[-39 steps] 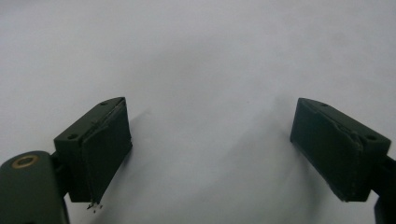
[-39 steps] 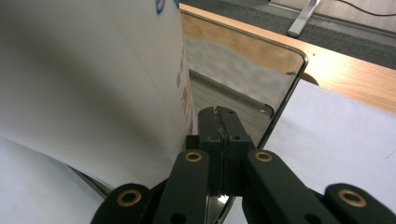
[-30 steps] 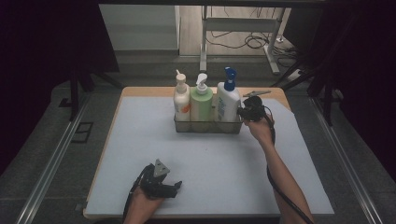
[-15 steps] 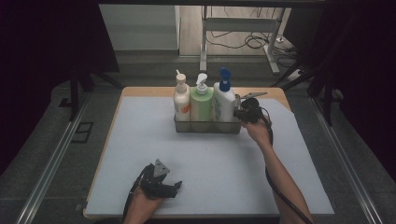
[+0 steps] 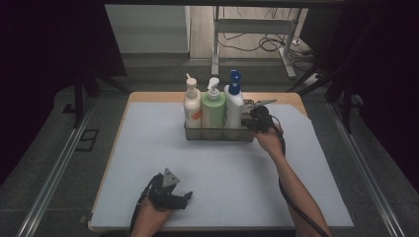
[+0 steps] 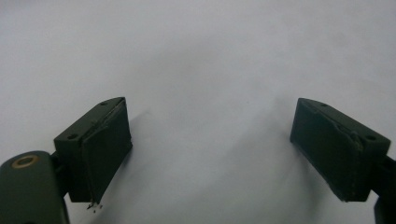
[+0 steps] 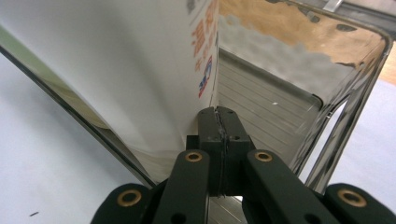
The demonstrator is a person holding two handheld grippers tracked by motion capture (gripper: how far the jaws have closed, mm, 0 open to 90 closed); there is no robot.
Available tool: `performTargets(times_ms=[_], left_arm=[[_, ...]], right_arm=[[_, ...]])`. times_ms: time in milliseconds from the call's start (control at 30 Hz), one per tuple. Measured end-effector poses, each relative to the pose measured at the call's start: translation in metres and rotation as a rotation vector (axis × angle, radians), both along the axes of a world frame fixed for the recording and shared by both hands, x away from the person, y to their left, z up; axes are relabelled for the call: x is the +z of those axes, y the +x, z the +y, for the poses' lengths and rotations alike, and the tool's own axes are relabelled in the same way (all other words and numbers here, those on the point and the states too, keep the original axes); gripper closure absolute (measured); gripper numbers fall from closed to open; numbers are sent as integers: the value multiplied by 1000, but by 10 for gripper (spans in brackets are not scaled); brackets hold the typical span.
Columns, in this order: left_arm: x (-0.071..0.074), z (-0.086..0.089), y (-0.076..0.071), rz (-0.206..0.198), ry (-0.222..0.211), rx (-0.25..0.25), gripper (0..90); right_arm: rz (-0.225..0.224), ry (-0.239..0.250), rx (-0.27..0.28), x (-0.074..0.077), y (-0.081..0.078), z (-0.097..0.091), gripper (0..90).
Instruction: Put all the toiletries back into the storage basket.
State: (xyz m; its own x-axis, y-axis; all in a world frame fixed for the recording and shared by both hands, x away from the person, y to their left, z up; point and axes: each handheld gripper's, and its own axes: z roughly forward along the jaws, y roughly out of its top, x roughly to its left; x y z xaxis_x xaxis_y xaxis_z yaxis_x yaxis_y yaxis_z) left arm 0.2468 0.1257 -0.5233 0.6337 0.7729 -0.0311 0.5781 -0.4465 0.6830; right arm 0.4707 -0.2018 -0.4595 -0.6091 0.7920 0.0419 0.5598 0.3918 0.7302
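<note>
A metal caddy (image 5: pixel 217 133) is sitting toward the far side of the white mat (image 5: pixel 222 168), carrying 3 pump bottles: a cream bottle (image 5: pixel 192 104), a green bottle (image 5: pixel 213 107) and a white bottle with a blue pump (image 5: pixel 234 102). The right gripper (image 5: pixel 253 120) is pressing against the caddy's right end beside the white bottle, its jaws lying together with nothing visible between them. The left gripper (image 5: pixel 184 197) is resting on the mat well short of the caddy, its jaws standing wide apart and empty.
</note>
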Motion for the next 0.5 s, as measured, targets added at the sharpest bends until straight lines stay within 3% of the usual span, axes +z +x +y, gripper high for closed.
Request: performTargets(times_ms=[500], left_arm=[[0,0,0,0,-4,2,120]], right_arm=[[-2,5,14,1,-4,2,900]])
